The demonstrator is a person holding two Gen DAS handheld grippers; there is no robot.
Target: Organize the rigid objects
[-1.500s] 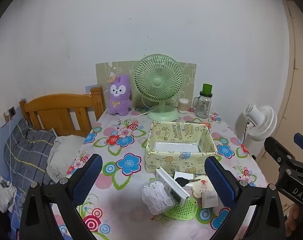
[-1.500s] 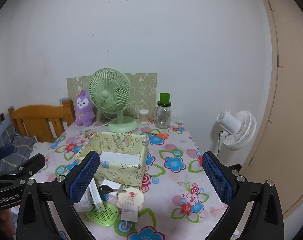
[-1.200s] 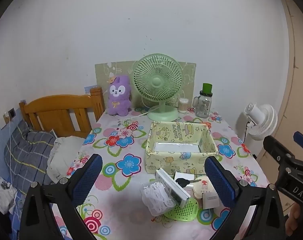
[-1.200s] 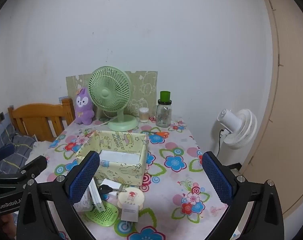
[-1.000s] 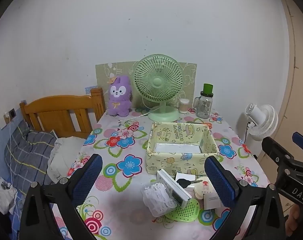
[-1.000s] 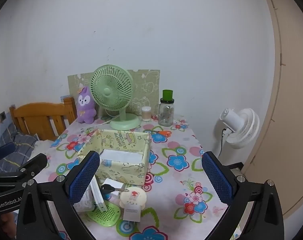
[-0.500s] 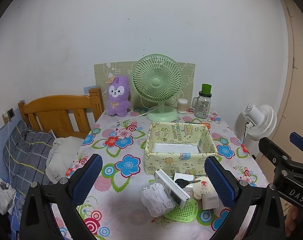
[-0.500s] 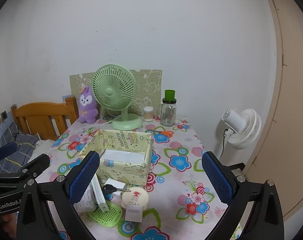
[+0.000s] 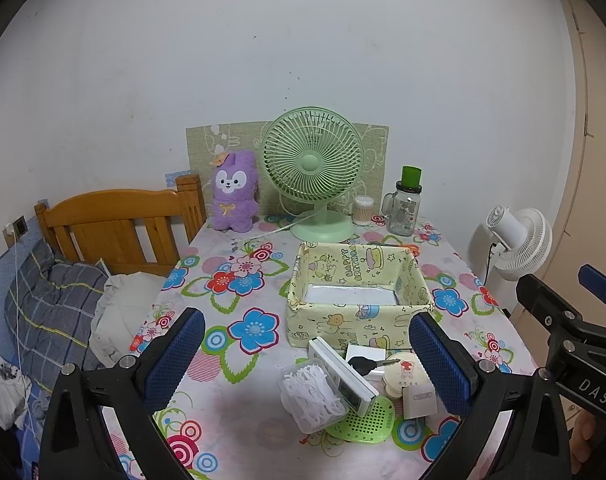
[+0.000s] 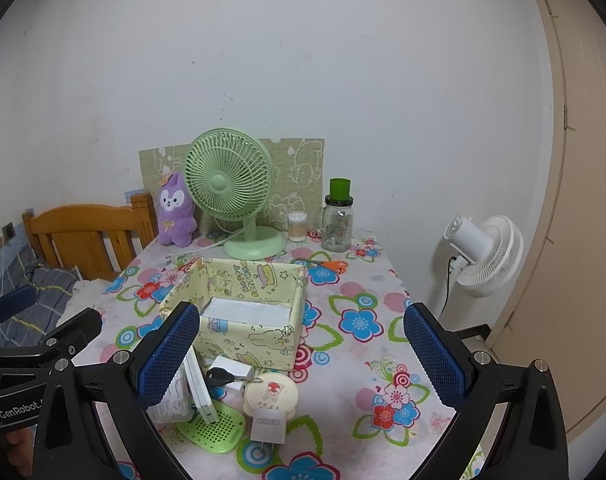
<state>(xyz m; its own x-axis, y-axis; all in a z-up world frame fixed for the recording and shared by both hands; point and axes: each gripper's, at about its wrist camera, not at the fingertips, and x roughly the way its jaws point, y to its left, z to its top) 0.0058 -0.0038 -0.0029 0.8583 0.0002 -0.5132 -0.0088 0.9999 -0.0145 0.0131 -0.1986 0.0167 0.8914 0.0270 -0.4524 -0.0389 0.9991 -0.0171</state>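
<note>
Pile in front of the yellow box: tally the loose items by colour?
White: 4, namely floss-pick tub, digital clock, small box, charger plug
Green: 1, perforated disc
Black: 1, key
Cream: 1, round case
Total: 7

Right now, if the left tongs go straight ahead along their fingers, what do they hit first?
Probably the yellow cartoon-print box: it sits centred between the open left tongs. The small clutter, such as the clear tub of white bits, lies nearer but lower, so depth is uncertain.

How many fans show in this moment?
2. A green desk fan stands at the table's back edge beside the purple plush; a white fan stands off the table near the door.
</note>
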